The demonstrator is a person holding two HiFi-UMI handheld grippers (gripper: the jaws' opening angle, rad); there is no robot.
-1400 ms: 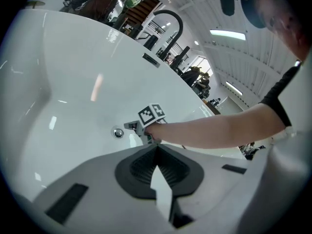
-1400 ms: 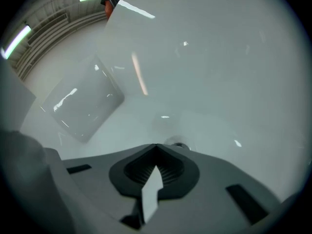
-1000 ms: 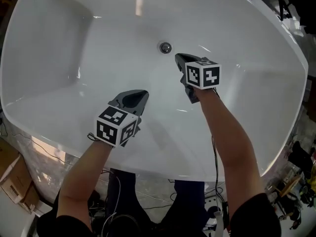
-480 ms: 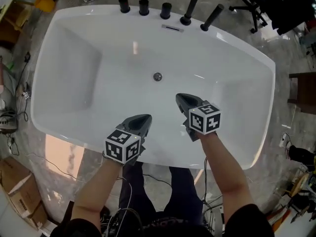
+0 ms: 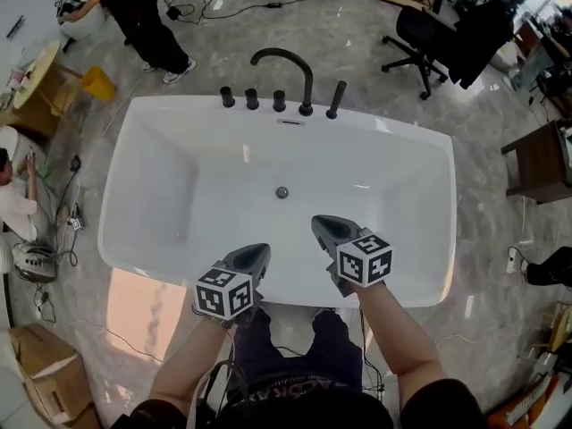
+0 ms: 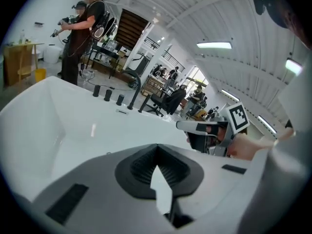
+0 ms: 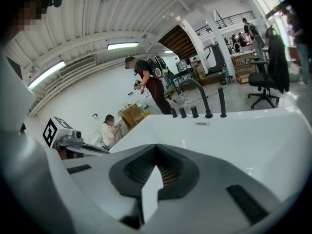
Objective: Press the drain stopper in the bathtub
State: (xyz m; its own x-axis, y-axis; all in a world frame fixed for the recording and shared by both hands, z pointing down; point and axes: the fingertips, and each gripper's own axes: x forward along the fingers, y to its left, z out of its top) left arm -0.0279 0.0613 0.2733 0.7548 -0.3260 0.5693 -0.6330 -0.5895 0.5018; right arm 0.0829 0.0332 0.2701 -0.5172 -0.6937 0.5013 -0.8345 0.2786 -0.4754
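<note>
Grey stone floor (image 5: 375,105) spreads across this busy workshop, and in the middle of it stands a white bathtub (image 5: 420,266) with its long axis running left to right. A black spout (image 5: 284,70) and a row of knobs (image 5: 252,99) sit on the far rim, and an office chair (image 5: 420,34) is parked well beyond that.

The drain stopper (image 5: 282,192) is a small round metal disc on the tub floor, about midway along the length and somewhat towards the far wall. Being round, it has no long axis to line up with.

The person stands at the near rim with both tools held over it, noses pointing towards the far side. The left gripper (image 5: 254,254) has its jaws brought together on nothing, and the right gripper (image 5: 323,225) is the same, pinched closed and empty. Each gripper's own view shows the ribbed pads meeting, with only white tub beyond.

From the right gripper the stopper lies farther in, a little to the left, and down below. From the left gripper it lies farther in, slightly to the right, and also down. The right one looks nearer, so I'd expect it to do the pressing. That means reaching forward, down and a touch left until the closed tip lands squarely on the disc. Neither tool is touching the stopper, so the press looks not yet begun.
</note>
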